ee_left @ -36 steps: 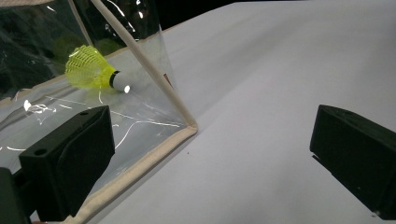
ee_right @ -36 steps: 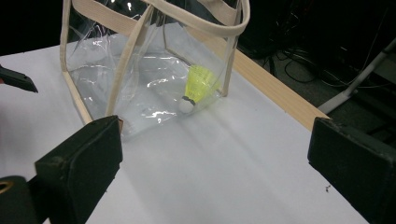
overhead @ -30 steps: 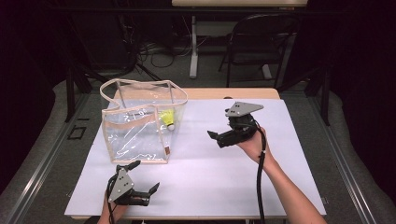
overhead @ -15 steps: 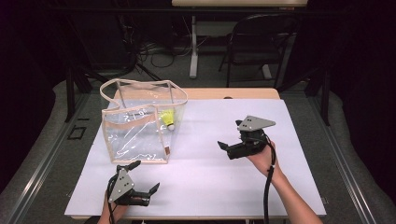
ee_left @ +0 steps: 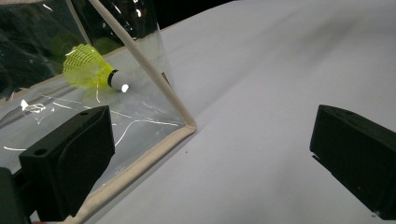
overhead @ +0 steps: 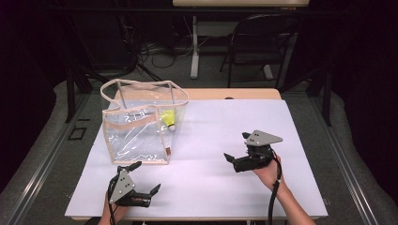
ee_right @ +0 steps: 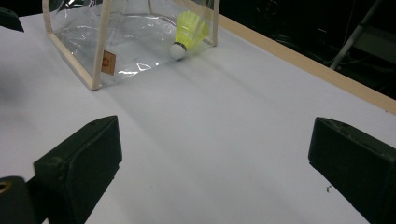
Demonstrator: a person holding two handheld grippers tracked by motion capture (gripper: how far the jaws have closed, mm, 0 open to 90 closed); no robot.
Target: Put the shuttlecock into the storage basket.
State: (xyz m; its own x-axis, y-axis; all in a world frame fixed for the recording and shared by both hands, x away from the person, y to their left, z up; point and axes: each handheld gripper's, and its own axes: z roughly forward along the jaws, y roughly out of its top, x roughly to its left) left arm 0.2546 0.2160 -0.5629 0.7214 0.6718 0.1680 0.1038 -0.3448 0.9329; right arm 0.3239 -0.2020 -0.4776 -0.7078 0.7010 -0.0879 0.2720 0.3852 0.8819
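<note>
Resting low over the white table (overhead: 291,122), both tools are empty with their jaws spread wide: the left gripper (overhead: 143,185) sits near the table's front edge just below the clear bag (overhead: 136,136), and the right gripper (overhead: 237,147) hovers well apart from it on the right half. The yellow shuttlecock (overhead: 167,118) lies inside the bag, at its right rear corner, its white cork (ee_right: 177,50) tipped down onto the bag's floor against the clear wall. The bag stands upright with its cream-trimmed mouth (overhead: 141,84) open upward, so the work in hand appears to centre on the bag and what it holds. Whichever way that goes, the bag's soft film will likely buckle if pushed, so one tool should pinch the stiffer cream trim at a near corner (ee_left: 189,126) to steady it, while the other comes in from above through the mouth rather than pressing at the wall. The shuttlecock's mesh skirt (ee_left: 86,65) would crush easily; a light hold near the cork is safer.
</note>
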